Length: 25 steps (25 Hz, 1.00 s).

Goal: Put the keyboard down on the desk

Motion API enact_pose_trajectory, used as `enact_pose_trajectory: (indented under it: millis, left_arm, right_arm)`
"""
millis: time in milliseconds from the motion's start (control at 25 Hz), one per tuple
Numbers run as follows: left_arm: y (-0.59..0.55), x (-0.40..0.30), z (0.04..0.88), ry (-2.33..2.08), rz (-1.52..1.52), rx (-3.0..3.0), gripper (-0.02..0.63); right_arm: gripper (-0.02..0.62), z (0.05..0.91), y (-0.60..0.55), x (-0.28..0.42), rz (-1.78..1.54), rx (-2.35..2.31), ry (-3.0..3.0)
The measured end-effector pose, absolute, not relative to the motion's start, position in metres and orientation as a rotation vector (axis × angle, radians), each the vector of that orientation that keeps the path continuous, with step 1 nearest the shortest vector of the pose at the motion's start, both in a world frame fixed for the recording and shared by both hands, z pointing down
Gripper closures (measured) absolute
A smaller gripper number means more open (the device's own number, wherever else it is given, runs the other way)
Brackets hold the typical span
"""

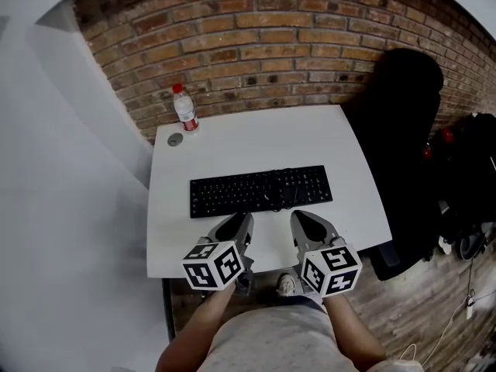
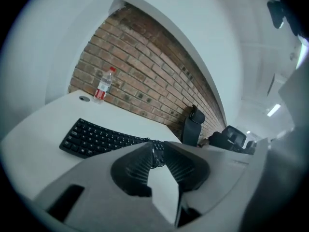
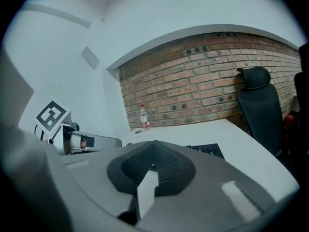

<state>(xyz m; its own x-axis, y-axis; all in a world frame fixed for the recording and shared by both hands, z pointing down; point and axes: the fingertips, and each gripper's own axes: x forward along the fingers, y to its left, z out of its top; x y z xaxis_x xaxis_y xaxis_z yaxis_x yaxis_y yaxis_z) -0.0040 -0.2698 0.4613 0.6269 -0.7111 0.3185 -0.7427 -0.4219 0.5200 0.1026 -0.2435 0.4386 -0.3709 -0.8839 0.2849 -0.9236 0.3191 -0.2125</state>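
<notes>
Lying flat on the desk [image 1: 256, 142], the keyboard [image 1: 260, 191] is resting just beyond the left gripper [image 1: 236, 222], narrowly parted and empty, and the right gripper [image 1: 304, 219], pressed together.

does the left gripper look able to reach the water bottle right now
Probably yes: the water bottle stands at the far left corner of the desk, and only the flat keyboard lies between it and the left gripper.
</notes>
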Motion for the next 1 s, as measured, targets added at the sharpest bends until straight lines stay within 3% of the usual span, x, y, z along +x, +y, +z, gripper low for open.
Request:
enact_pose_trajectory:
  millis: [240,1000]
  left_arm:
    - [-0.265,-0.018,0.44,-1.233,0.157,2.42,0.614]
    - [-0.253,-0.018,0.441,-1.212,0.167,2.425,0.614]
  right_arm:
    - [0.587,0.424,-0.231,0.101,0.472,1.752,-2.467]
    - [0.587,0.42,-0.219,0.098,0.475,1.765,-2.467]
